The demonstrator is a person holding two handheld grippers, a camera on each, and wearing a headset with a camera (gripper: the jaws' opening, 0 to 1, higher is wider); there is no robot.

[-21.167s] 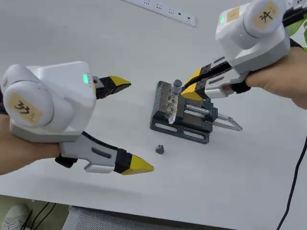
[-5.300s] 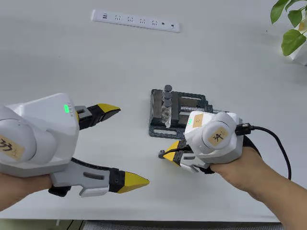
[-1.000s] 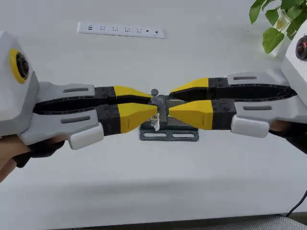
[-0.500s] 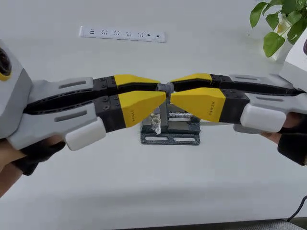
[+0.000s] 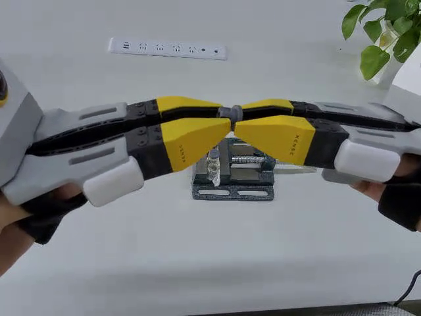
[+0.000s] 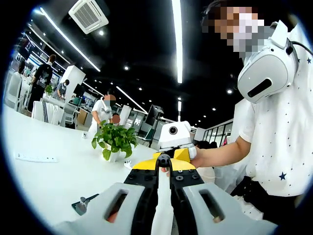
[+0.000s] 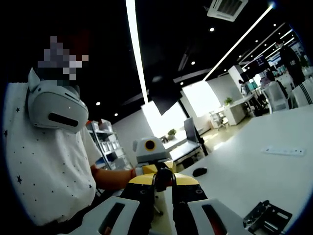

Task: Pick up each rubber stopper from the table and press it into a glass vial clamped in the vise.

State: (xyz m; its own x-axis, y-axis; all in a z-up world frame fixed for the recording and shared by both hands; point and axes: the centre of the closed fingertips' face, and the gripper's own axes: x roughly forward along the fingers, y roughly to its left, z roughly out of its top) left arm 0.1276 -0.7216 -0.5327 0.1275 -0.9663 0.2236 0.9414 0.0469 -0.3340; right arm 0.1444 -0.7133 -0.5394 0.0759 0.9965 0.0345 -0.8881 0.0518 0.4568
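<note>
In the head view both grippers are held level and tip to tip in the air above the black vise (image 5: 233, 192). My left gripper (image 5: 223, 116) comes in from the left with its jaws shut. My right gripper (image 5: 238, 116) comes from the right, shut on a small grey rubber stopper (image 5: 229, 112) that sits where the tips meet. The right gripper view shows the stopper (image 7: 164, 174) pinched at my right gripper's (image 7: 164, 180) tips. A clear glass vial (image 5: 214, 164) stands clamped in the vise; the vise's far part is hidden behind the jaws.
A white power strip (image 5: 168, 48) lies at the far side of the white table (image 5: 197, 263). A potted plant (image 5: 385, 33) stands at the far right. The vise's screw handle (image 5: 296, 169) sticks out to the right. The person wearing the headset faces both gripper cameras.
Both grippers have risen a little together, tips still touching, and the vial in the vise now shows more clearly below them.
</note>
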